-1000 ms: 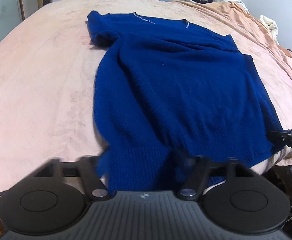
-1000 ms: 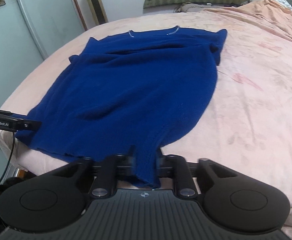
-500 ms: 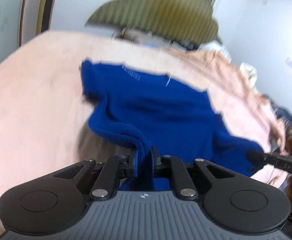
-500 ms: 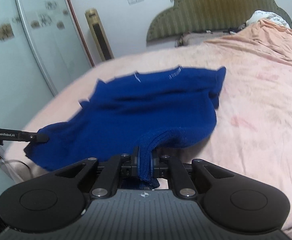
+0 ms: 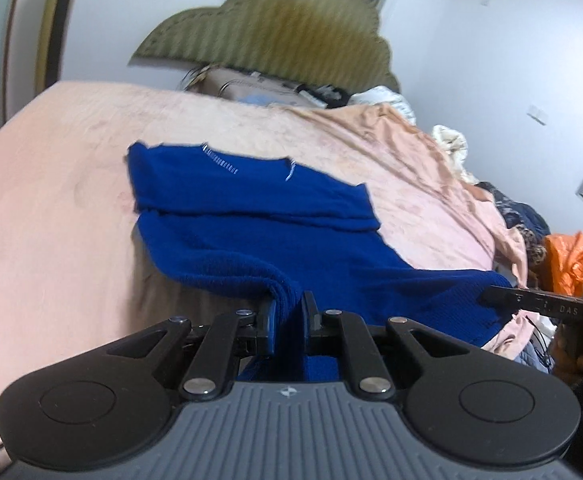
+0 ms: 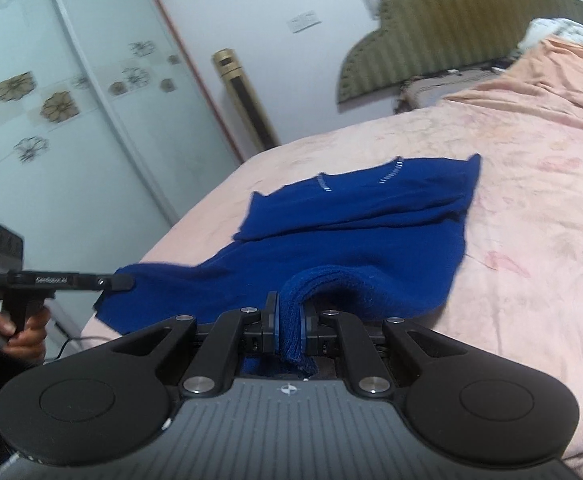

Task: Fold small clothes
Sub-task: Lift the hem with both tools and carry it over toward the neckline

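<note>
A dark blue knit sweater lies on the pink bedspread, collar toward the headboard, sleeves folded in. My left gripper is shut on the ribbed hem at its left bottom corner, lifted off the bed. In the right wrist view the same sweater shows, and my right gripper is shut on the hem at the right bottom corner, also raised. Each gripper appears in the other's view: the right gripper at the right edge, the left gripper at the left, held by a hand.
An olive padded headboard stands at the far end, with bags and clothes piled below it. Crumpled laundry and an orange bag lie off the bed's right side. A glass wardrobe door and a gold tower fan stand to the left.
The left jaws closed on the hem. Both grippers rose and tilted up, lifting the bottom hem off the bed so the lower half of the sweater now hangs between them.
</note>
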`<action>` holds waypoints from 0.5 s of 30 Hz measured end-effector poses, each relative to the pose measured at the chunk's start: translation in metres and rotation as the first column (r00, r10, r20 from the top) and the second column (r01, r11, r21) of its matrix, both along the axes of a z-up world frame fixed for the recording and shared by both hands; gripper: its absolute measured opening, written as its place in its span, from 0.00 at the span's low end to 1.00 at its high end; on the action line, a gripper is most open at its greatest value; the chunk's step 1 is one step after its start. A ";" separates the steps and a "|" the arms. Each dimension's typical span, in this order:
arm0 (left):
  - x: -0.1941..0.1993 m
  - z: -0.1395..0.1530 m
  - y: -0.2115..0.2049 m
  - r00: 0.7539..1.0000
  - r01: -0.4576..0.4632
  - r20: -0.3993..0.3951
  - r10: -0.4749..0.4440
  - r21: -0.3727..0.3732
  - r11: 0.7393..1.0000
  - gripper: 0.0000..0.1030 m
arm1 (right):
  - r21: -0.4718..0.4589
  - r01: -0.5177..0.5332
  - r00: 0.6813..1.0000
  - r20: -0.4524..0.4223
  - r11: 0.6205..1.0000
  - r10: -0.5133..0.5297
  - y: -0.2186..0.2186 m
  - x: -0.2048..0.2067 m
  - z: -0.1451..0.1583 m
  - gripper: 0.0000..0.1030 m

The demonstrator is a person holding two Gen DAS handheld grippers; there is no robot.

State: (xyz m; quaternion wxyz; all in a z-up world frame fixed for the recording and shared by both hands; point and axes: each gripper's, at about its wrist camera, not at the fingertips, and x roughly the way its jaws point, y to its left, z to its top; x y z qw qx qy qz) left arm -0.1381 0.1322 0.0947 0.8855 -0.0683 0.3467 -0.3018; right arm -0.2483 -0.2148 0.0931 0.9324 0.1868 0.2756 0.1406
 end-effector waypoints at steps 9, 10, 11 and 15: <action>0.040 -0.007 -0.001 0.995 -0.096 -0.039 0.095 -0.031 0.995 0.11 | 0.066 0.096 0.995 -0.012 0.993 -0.096 -0.014 0.026 -0.010 0.12; 0.044 -0.005 -0.004 0.995 -0.102 -0.025 0.101 -0.026 0.994 0.11 | 0.065 0.107 0.994 -0.008 0.992 -0.107 -0.014 0.032 -0.010 0.12; 0.048 -0.004 -0.007 0.994 -0.107 -0.017 0.106 -0.026 0.994 0.11 | 0.063 0.116 0.993 -0.004 0.991 -0.116 -0.014 0.037 -0.011 0.12; 0.066 0.002 -0.018 0.990 -0.138 0.003 0.138 0.004 0.990 0.11 | 0.068 0.162 0.987 0.006 0.984 -0.163 -0.016 0.060 -0.012 0.12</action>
